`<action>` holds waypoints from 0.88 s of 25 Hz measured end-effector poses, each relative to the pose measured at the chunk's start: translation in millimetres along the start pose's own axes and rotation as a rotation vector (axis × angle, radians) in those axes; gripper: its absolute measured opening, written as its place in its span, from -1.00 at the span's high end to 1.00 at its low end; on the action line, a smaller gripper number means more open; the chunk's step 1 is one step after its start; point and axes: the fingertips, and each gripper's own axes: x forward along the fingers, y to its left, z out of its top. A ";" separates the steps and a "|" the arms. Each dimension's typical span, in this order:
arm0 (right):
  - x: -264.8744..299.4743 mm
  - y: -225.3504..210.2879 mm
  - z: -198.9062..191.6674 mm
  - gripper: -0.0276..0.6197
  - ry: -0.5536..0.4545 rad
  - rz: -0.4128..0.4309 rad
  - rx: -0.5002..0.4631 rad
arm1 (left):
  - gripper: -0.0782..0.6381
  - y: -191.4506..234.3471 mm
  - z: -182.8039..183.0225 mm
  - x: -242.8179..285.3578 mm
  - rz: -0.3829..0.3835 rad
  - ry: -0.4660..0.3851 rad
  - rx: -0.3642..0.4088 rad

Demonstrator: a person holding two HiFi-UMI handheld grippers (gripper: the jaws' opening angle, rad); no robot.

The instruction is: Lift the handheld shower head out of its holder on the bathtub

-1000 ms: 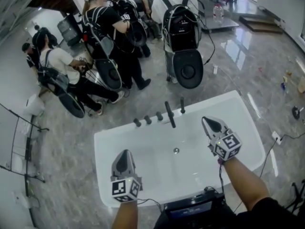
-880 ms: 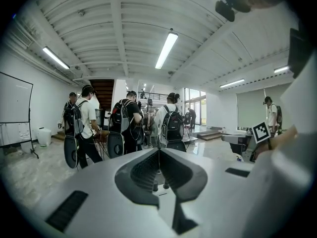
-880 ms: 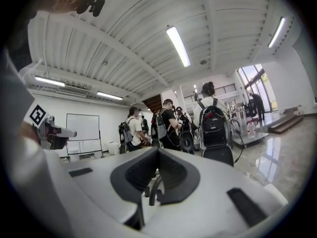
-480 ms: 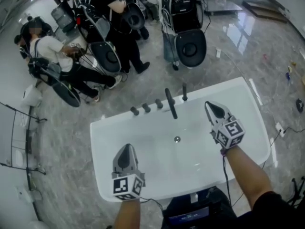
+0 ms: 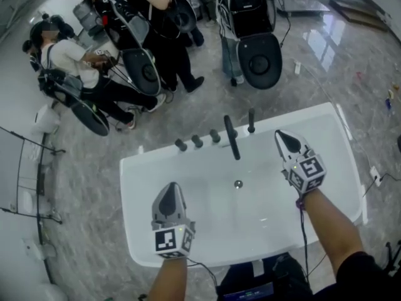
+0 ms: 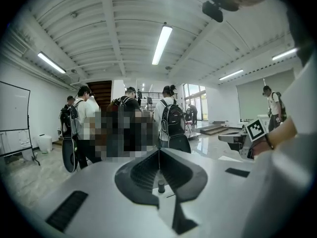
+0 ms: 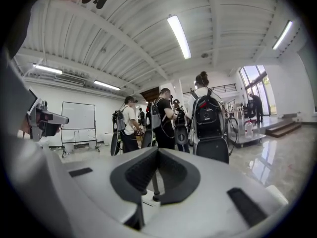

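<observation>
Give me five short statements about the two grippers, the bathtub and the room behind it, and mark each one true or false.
1. The left gripper and right gripper both have their jaws together and hold nothing. True.
2. The right gripper grips one of the black fittings on the far rim. False: it hovers over the bathtub, short of them.
3. The bathtub is full of water. False: it looks dry, and the drain shows on its bare bottom.
4. People wearing backpacks stand beyond the tub. True.
5. The left gripper is the nearer one to the fittings. False: the right one is.
</observation>
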 end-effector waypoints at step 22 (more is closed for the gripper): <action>83.4 -44.4 -68.4 0.43 0.040 0.028 0.024 | 0.74 -28.5 -55.3 80.9 -0.041 -0.027 0.003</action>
